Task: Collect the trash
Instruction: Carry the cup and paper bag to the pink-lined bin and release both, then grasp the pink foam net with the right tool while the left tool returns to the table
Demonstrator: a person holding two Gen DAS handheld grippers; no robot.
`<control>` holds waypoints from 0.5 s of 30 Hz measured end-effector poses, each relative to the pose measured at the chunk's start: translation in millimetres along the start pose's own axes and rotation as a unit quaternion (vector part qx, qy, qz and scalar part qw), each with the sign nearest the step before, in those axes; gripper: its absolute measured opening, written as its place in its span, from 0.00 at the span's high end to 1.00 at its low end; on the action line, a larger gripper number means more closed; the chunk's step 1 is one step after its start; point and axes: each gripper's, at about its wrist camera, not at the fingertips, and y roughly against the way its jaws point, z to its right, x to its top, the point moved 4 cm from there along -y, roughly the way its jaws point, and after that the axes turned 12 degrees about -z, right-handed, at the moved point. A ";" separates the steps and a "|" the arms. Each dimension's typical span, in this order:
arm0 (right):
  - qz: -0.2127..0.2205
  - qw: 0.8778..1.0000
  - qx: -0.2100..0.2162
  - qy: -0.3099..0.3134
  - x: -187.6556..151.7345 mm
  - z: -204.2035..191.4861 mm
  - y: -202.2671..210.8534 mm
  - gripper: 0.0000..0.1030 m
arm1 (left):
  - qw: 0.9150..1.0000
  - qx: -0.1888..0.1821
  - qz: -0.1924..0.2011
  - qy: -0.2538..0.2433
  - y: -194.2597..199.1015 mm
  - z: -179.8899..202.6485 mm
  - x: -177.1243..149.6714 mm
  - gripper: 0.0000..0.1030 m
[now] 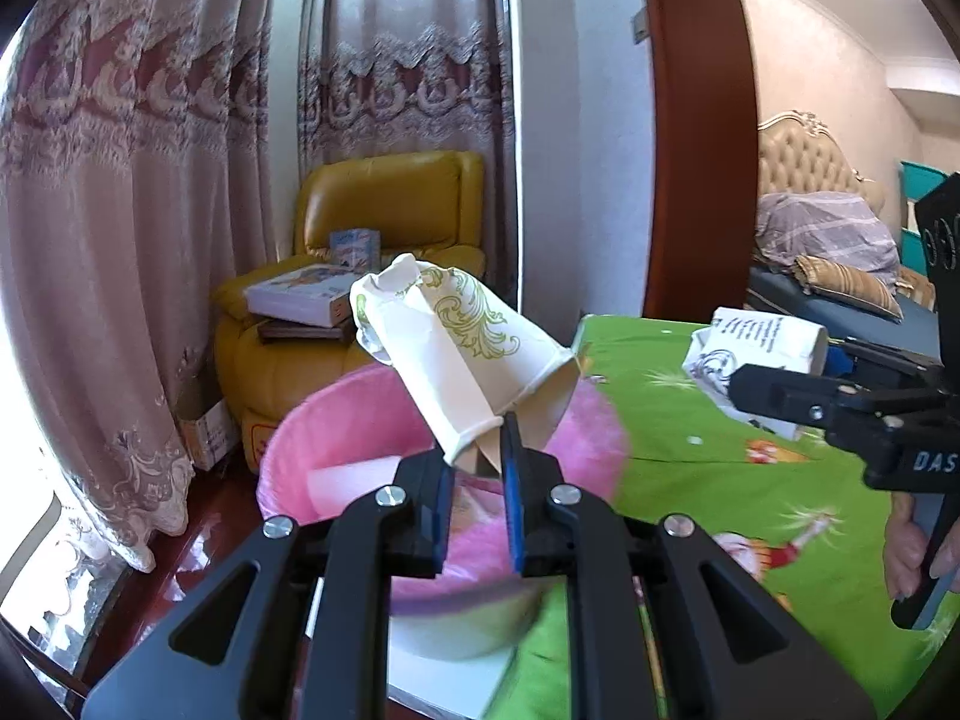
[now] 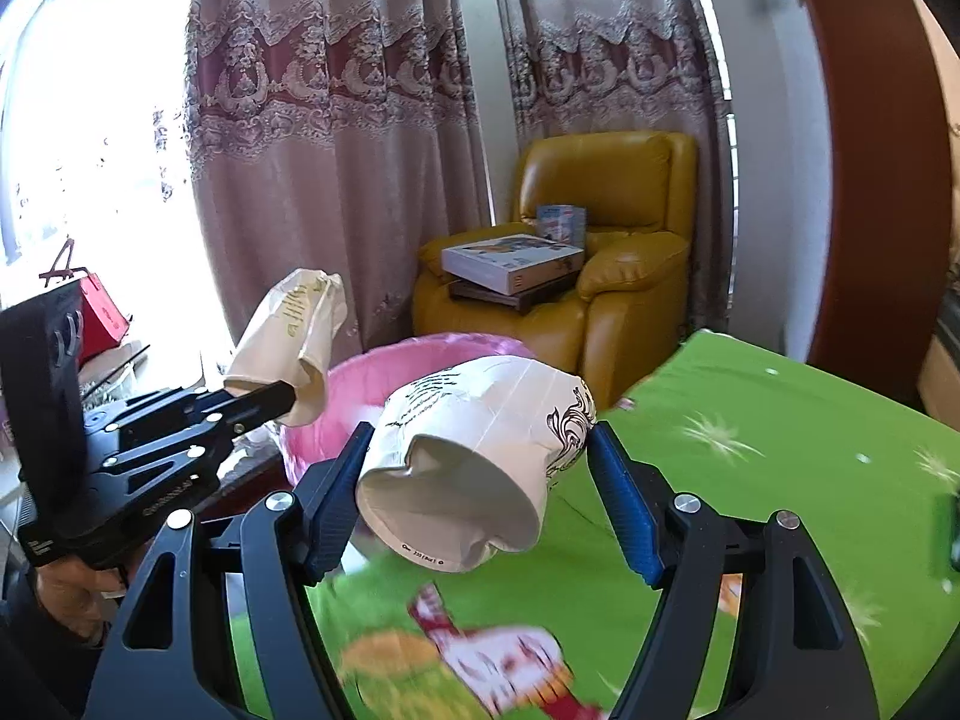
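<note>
My left gripper (image 1: 480, 456) is shut on the rim of a crushed white paper cup with a green pattern (image 1: 456, 342) and holds it over a bin lined with a pink bag (image 1: 336, 438). The same cup (image 2: 294, 330) and left gripper (image 2: 282, 399) show at the left of the right wrist view. My right gripper (image 2: 480, 474) is shut on a crushed white paper cup with a black pattern (image 2: 480, 438), above the green cloth near the pink bin (image 2: 384, 372). That cup (image 1: 756, 348) and the right gripper (image 1: 744, 390) show at the right of the left wrist view.
A table with a green cartoon cloth (image 2: 750, 456) lies under the right gripper. A yellow armchair (image 2: 624, 276) with stacked boxes (image 2: 510, 264) stands behind the bin. Curtains (image 1: 120, 240) hang at the left. A bed (image 1: 828, 258) shows through the doorway at the right.
</note>
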 end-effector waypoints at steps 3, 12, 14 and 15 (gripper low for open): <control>-0.007 1.000 0.005 0.001 15.3 -4.7 -22.9 0.33 | 1.000 -0.005 -0.013 0.004 -22.4 -26.2 14.3 0.86; -0.044 0.998 -0.003 0.042 39.8 -19.7 -92.4 0.17 | 0.998 -0.013 -0.053 -0.008 -76.3 -72.1 45.9 0.66; -0.037 0.998 -0.006 0.041 41.0 -18.6 -93.2 0.16 | 0.999 0.005 -0.048 -0.002 -77.7 -78.4 46.8 0.57; -0.032 0.999 -0.002 0.040 41.1 -17.6 -89.4 0.16 | 0.999 0.009 -0.048 0.000 -76.0 -79.1 46.3 0.57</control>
